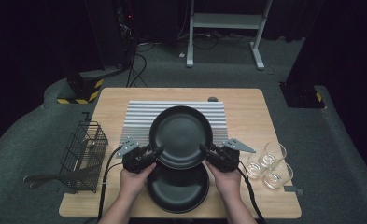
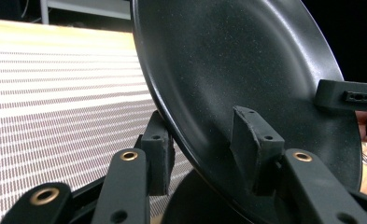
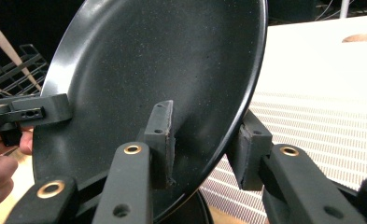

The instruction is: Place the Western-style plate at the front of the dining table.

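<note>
Two hands hold a black plate level above a wooden table, one tool on each side. The left tool is clamped on the plate's left rim, one jaw above and one below. The right tool is clamped on the right rim the same way. The plate hangs over a striped mat and a second black plate lying near the table's front edge. A wire rack stands at left; three glasses stand at right.
</note>
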`<state>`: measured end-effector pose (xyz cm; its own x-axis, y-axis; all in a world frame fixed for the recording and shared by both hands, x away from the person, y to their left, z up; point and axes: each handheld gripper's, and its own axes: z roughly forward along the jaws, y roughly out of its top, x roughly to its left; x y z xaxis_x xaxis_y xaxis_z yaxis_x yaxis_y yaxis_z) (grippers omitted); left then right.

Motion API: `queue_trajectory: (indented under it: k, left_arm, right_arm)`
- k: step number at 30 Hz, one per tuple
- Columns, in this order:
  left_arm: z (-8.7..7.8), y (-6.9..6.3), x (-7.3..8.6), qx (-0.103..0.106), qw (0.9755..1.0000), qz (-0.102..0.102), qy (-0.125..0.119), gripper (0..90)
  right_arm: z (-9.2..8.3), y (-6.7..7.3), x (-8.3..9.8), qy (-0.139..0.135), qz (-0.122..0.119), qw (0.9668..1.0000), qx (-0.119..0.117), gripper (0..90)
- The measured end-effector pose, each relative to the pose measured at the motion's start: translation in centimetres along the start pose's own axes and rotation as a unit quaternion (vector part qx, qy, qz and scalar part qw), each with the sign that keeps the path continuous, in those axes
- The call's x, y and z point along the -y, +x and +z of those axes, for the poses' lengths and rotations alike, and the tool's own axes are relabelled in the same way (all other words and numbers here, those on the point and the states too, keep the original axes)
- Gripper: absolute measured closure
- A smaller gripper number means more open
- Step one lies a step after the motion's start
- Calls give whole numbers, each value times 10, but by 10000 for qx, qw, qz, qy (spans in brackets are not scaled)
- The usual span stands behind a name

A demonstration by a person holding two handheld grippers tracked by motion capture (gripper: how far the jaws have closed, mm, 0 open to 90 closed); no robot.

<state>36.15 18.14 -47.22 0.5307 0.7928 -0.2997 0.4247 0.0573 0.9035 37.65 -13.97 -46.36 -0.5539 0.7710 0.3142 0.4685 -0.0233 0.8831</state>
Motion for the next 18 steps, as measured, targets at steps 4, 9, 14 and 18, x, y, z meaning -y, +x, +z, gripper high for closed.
queue_trajectory:
  k: [4, 9, 14, 18]
  left_arm:
    - [3, 4, -5, -11, 10000, -60, -41, 594]
    - [4, 8, -10, -46, 9999, -49, -91, 593]
    - [7, 12, -17, -64, 9998, -52, -160, 594]
    - [10, 15, -24, -106, 9997, -36, -230, 593]
  right_arm:
    - [4, 0, -5, -15, 27, 10000, 8, 641]
    - [10, 0, -11, -21, -23, 10000, 33, 639]
    - [15, 1, -21, -46, -98, 9999, 57, 639]
    - [20, 0, -31, -52, -142, 9999, 85, 639]
